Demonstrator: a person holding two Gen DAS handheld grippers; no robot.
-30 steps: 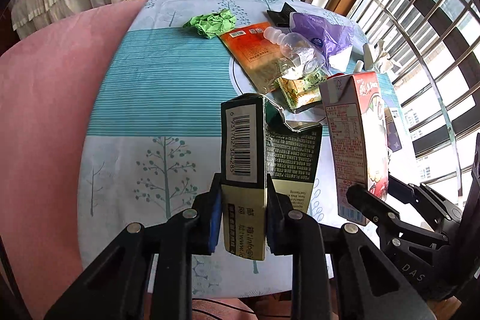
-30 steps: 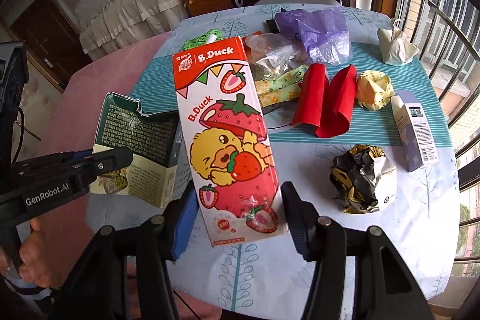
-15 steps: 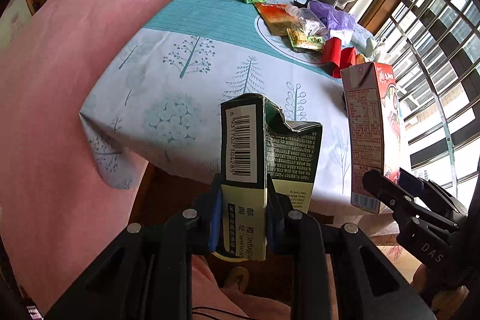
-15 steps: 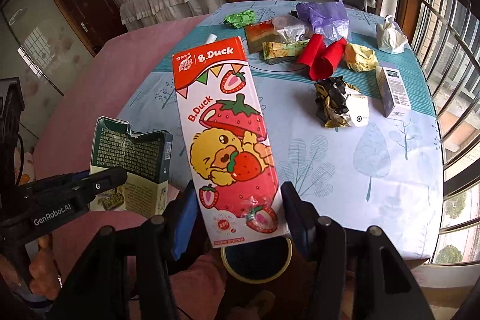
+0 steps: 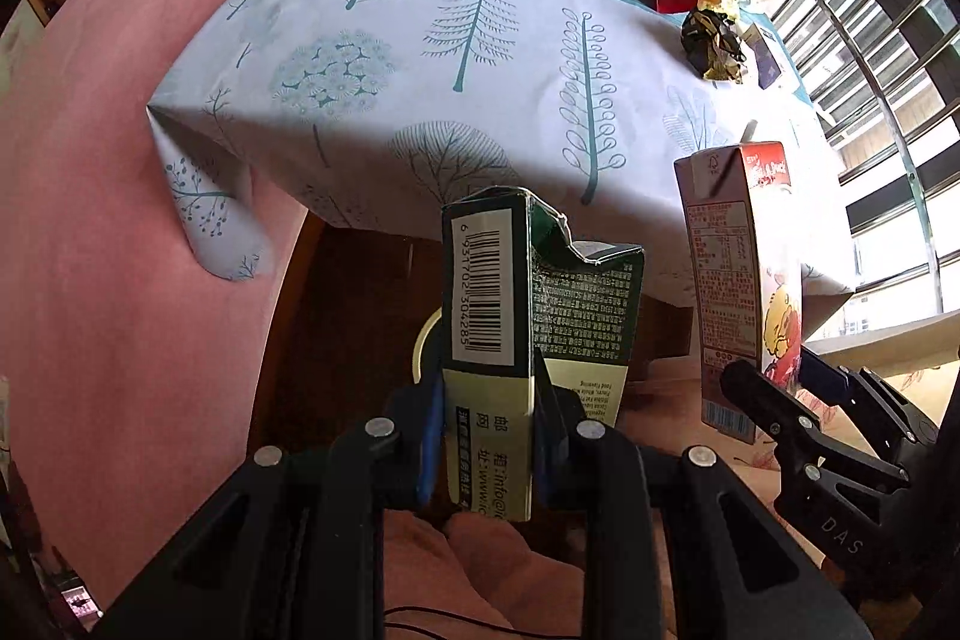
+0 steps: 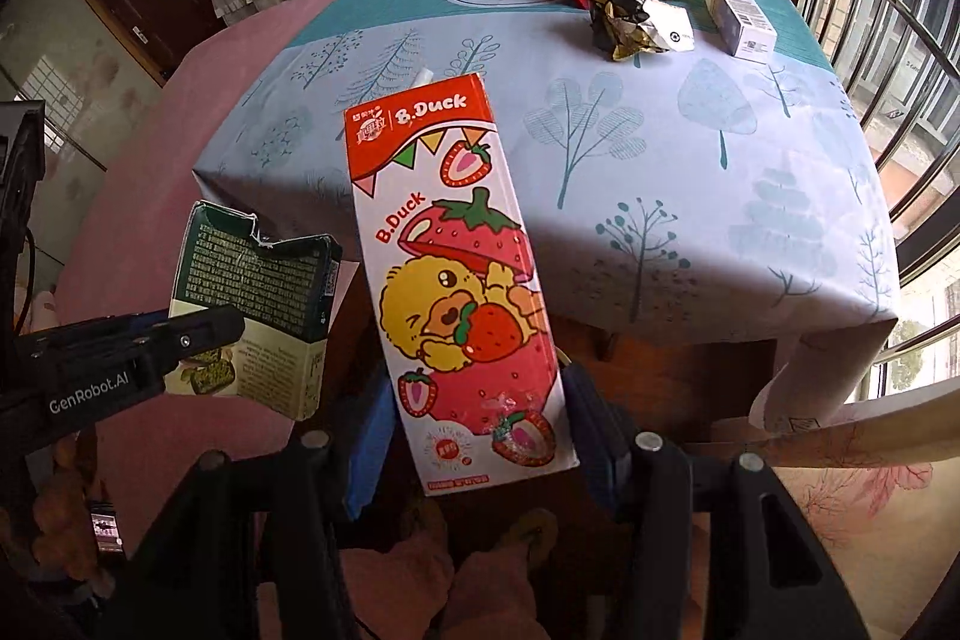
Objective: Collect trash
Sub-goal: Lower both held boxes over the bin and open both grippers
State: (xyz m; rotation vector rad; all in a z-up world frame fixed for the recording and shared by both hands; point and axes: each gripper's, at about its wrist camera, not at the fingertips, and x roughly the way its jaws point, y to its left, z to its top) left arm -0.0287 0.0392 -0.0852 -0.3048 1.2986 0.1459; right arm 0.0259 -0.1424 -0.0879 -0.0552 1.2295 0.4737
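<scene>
torn green box in left tongs, strawberry carton in right tongs.

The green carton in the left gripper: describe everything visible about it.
The green carton is a small cardboard box, dark green above and pale cream below, with a white barcode panel on one narrow side and dense small print on its broad face. Its top is torn open with a jagged edge. It stands upright, off the table, clamped at its lower end in the left gripper, beside the strawberry carton the right gripper holds.
</scene>
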